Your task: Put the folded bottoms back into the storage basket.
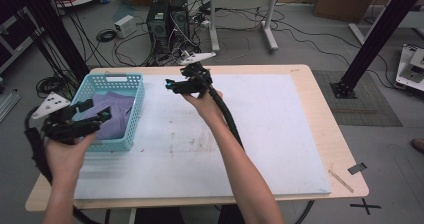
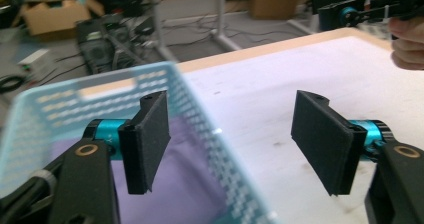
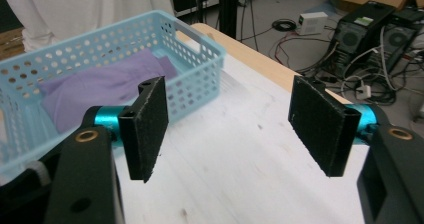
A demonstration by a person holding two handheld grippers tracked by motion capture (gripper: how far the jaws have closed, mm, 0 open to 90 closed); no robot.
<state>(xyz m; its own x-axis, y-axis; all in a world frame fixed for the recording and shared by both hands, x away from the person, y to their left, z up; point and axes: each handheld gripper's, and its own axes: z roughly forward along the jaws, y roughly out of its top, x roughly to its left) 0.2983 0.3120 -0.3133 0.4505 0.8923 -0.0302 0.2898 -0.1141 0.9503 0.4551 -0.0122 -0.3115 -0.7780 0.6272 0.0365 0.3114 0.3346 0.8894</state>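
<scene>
Big wooden table [image 1: 320, 119] with a white, scuffed board [image 1: 280, 134] covering most of it. At the left end sits a light blue plastic basket [image 1: 131, 115], rectangular with perforated walls, and a soft, crumpled purple cloth [image 1: 112, 111] lies inside it. The left gripper [image 1: 96, 113] hangs over the basket's near edge, jaws spread wide with nothing between the flat, black, grippy-looking pads [image 2: 146, 141]. The right gripper [image 1: 175, 85] is held above the board's far side, just beside the basket, jaws also wide and empty.
</scene>
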